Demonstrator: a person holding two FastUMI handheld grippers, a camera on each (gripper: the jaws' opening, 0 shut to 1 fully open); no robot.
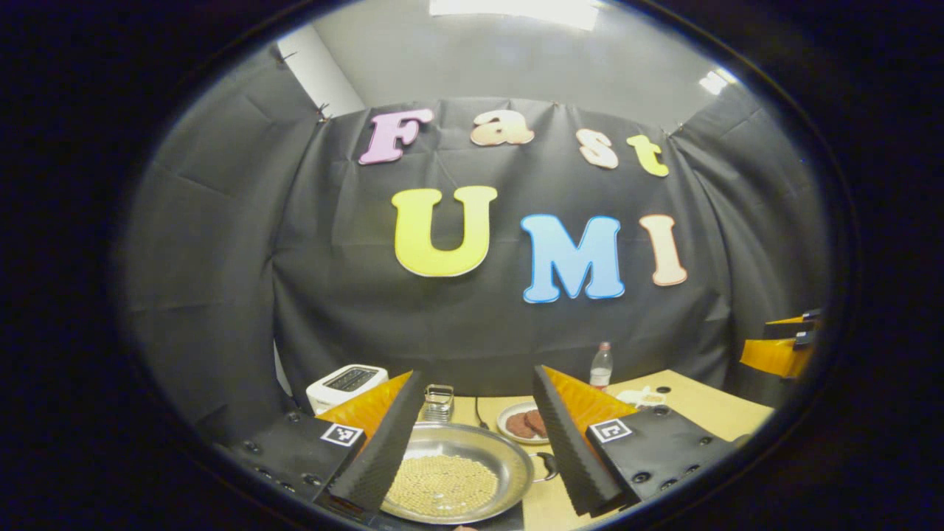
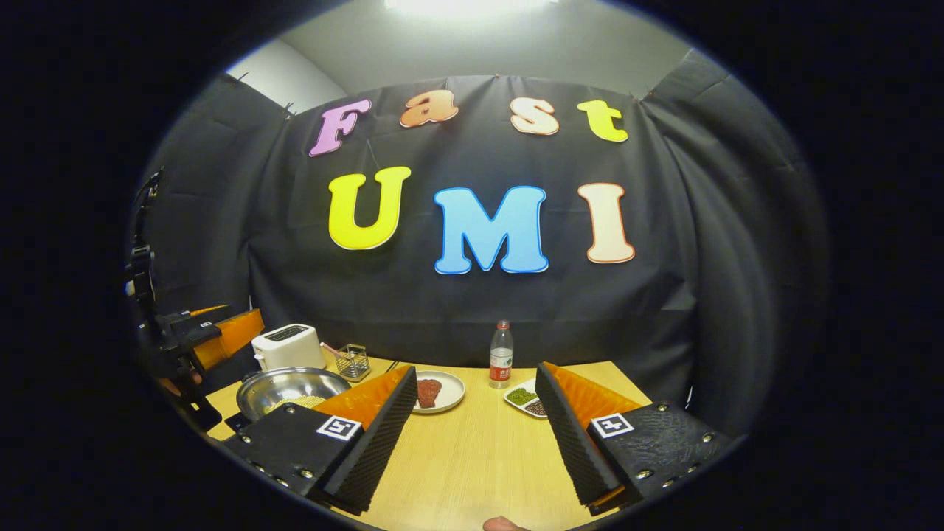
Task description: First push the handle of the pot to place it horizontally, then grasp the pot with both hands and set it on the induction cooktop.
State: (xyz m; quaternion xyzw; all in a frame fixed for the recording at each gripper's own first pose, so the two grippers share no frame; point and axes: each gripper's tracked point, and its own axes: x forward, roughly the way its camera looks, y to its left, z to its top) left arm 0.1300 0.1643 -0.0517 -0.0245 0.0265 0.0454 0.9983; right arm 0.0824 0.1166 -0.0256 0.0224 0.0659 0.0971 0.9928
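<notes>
— Where's the pot (image 1: 457, 472) now?

— On the wooden worktop (image 2: 479, 457), over to the left side, just in front of the toaster (image 2: 286, 345). It's a shallow steel one with a layer of small pale beans in the bottom. From the left gripper view it sits right between that tool's fingers, and a small loop handle (image 1: 546, 466) sticks out on the pot's right side.

— And the two tools?

— The left hand-held gripper (image 1: 472, 435) hangs just above the pot with its jaws wide apart, touching nothing. The right hand-held gripper (image 2: 472, 428) is spread open too, over bare wood near the middle, well apart from the pot. Beyond it are a plate of meat (image 2: 435, 391), a water bottle (image 2: 501, 355) and a small dish of green and dark beans (image 2: 527, 398).

— Is the handle horizontal yet?

— I can't tell from here; it's small and seen nearly edge-on. I can't make out the induction cooktop either, so I'd guess the whole job is yet to come.

— What could go wrong?

— The beans, mostly. A push on that loop that's too sharp could turn or slide the whole pot rather than swing the handle. And if the two sides don't rise evenly when it's lifted, the pot tips and the beans roll out. The rim is thin and slick, so a shallow grip may slip. The plate of meat and the wire basket (image 1: 439, 402) sit close by and could get knocked.
</notes>
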